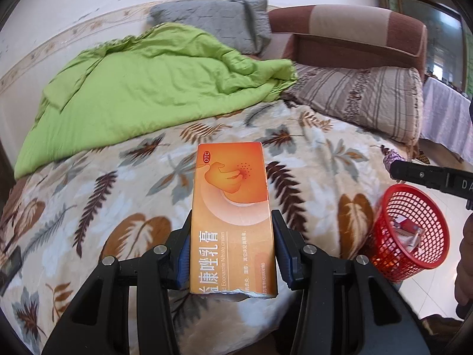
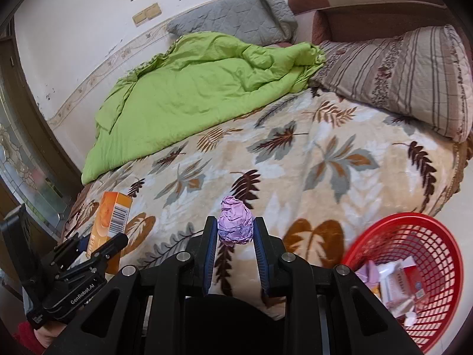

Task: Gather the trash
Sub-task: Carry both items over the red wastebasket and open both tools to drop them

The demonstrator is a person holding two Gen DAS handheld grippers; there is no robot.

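Trash: we are holding two pieces at once, an orange box (image 1: 233, 219) and a crumpled purple paper ball (image 2: 235, 224), both lifted above the bed (image 2: 295, 153).
Left gripper (image 1: 233, 248): we are pinching the orange box by its long sides, the blue pads pressing on both; the box is standing up out of the jaws with its torn end nearest the camera.
Right gripper (image 2: 235, 236): we are squeezing the purple paper ball between the fingertips, the jaws drawn in tight on it.
Basket (image 2: 414, 266): a red mesh basket is sitting on the floor just beside the bed, low and to the right in both views, already holding some wrappers and paper.
Step in hand: by our reading, we are carrying both pieces toward the basket.
Doing it well: we are keeping both grips firm until each piece is hanging over the basket's open mouth, well inside the rim.
Order: the paper ball is nearer the basket, so we are judging it should drop first.
Watch for: the two grippers crowding each other over the mouth, and the tall box catching the rim and tipping out.
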